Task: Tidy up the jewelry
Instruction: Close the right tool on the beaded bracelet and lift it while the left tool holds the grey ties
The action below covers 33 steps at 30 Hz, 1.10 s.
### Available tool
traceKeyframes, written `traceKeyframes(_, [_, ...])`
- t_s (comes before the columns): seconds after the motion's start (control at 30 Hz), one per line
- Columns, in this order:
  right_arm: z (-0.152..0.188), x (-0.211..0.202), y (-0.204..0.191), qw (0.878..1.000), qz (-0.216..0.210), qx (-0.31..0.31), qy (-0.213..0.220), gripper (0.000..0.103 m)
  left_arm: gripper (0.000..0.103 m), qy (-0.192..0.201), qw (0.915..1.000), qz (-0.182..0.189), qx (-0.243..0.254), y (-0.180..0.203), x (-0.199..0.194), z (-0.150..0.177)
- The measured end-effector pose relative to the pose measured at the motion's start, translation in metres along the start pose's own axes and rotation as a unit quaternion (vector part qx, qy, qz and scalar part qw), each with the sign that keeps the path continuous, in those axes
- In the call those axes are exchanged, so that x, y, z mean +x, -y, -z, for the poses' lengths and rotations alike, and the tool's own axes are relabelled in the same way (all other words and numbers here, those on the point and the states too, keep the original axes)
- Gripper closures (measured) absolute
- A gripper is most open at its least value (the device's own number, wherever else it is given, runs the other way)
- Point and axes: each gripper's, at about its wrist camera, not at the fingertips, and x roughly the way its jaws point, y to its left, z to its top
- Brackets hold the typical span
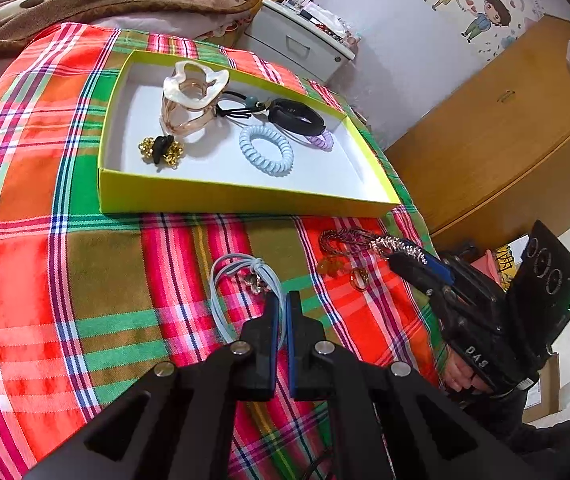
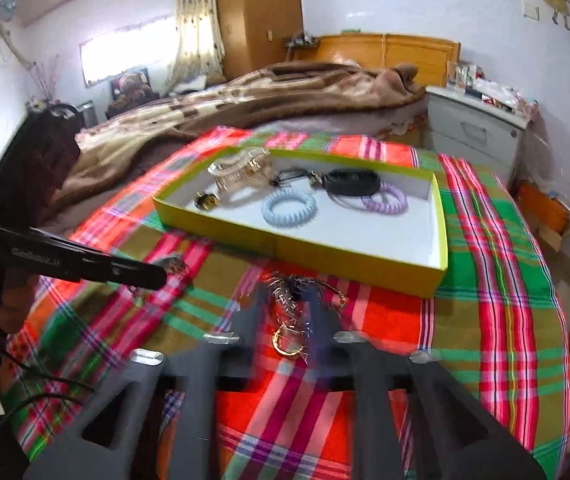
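With left tongs [image 1: 283,300], pinched narrow on the blue hair tie [image 1: 221,280], on the cloth near the yellow box [image 1: 245,200]. Couldn't tell right tongs' [image 2: 287,292] grip over the tangled chains [image 1: 345,240]. Risked dropping the slack cord outside.

Both grippers are matte black with blue-lined fingers [image 1: 272,344], silver round screws [image 1: 240,347] and white lettering [image 1: 477,357].

Motion blur smears the right hand-held gripper [image 2: 285,300] and tangled jewelry [image 2: 289,296].
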Motion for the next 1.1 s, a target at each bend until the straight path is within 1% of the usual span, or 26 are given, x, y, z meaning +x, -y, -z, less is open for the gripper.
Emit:
traceKeyframes(0.07, [-0.004, -0.002, -0.001, 1.0, 0.008, -0.004, 0.005, 0.091, 0.1, 0.004, 1.0, 0.001, 0.004, 0.002, -0.002, -0.002])
traceKeyframes(0.23, [-0.009, -0.003, 0.001, 1.0, 0.01, 0.0, 0.013, 0.091, 0.1, 0.012, 0.9998, 0.005, 0.014, 0.011, -0.005, -0.007])
traceKeyframes(0.3, [-0.008, -0.006, 0.005, 1.0, 0.003, 0.01, 0.015, 0.091, 0.1, 0.014, 0.9998, 0.004, 0.014, 0.011, -0.006, -0.009])
traceKeyframes(0.33, [-0.008, -0.007, 0.01, 0.999, -0.005, 0.026, 0.018, 0.091, 0.1, 0.014, 0.9998, 0.003, 0.013, 0.01, -0.005, -0.009])
traceKeyframes(0.37, [-0.009, -0.007, 0.017, 0.998, -0.027, 0.047, 0.019, 0.091, 0.1, 0.014, 0.9998, 0.003, 0.012, 0.009, -0.005, -0.008])
traceKeyframes(0.4, [-0.008, -0.004, 0.021, 0.997, -0.045, 0.06, 0.012, 0.091, 0.1, 0.013, 0.9999, 0.003, 0.01, 0.008, -0.004, -0.008])
traceKeyframes(0.43, [-0.009, 0.005, 0.024, 0.995, -0.063, 0.075, -0.004, 0.091, 0.1, 0.01, 0.9999, 0.001, 0.007, 0.006, -0.002, -0.007])
traceKeyframes(0.5, [-0.007, 0.017, 0.022, 0.993, -0.075, 0.084, -0.021, 0.091, 0.1, 0.006, 1.0, 0.0, 0.002, 0.004, 0.002, -0.006])
traceKeyframes(0.6, [-0.003, 0.036, 0.019, 0.992, -0.066, 0.084, -0.065, 0.09, 0.1, 0.003, 1.0, 0.003, 0.003, 0.005, 0.004, -0.005])
traceKeyframes(0.63, [-0.002, 0.04, 0.017, 0.992, -0.06, 0.082, -0.076, 0.09, 0.1, 0.003, 1.0, 0.002, 0.005, 0.006, 0.004, -0.005])
traceKeyframes(0.67, [-0.001, 0.04, 0.016, 0.993, -0.049, 0.076, -0.076, 0.089, 0.1, 0.003, 1.0, 0.002, 0.004, 0.006, 0.004, -0.005])
traceKeyframes(0.73, [-0.003, 0.033, 0.013, 0.995, -0.029, 0.063, -0.071, 0.086, 0.1, 0.002, 1.0, 0.0, 0.004, 0.005, 0.005, -0.006])
traceKeyframes(0.77, [-0.003, 0.031, 0.015, 0.996, -0.024, 0.063, -0.066, 0.081, 0.1, 0.003, 1.0, 0.0, 0.005, 0.005, 0.005, -0.006])
traceKeyframes(0.8, [-0.003, 0.027, 0.017, 0.996, -0.014, 0.066, -0.057, 0.074, 0.1, 0.002, 1.0, 0.002, 0.006, 0.006, 0.005, -0.006])
traceKeyframes(0.83, [-0.002, 0.024, 0.021, 0.996, -0.008, 0.07, -0.052, 0.069, 0.1, 0.002, 1.0, 0.003, 0.006, 0.006, 0.005, -0.006])
traceKeyframes(0.87, [-0.002, 0.025, 0.025, 0.996, -0.007, 0.076, -0.054, 0.063, 0.1, 0.002, 1.0, 0.002, 0.006, 0.005, 0.006, -0.006])
traceKeyframes(1.0, [0.003, 0.039, 0.032, 0.992, -0.015, 0.088, -0.088, 0.062, 0.1, -0.002, 1.0, 0.001, 0.003, 0.004, 0.009, -0.006])
traceKeyframes(1.07, [0.004, 0.042, 0.033, 0.99, -0.025, 0.096, -0.095, 0.058, 0.1, -0.003, 1.0, 0.002, 0.002, 0.003, 0.01, -0.005])
traceKeyframes(1.1, [0.003, 0.041, 0.033, 0.991, -0.025, 0.098, -0.093, 0.058, 0.1, -0.004, 1.0, 0.001, 0.003, 0.003, 0.01, -0.005])
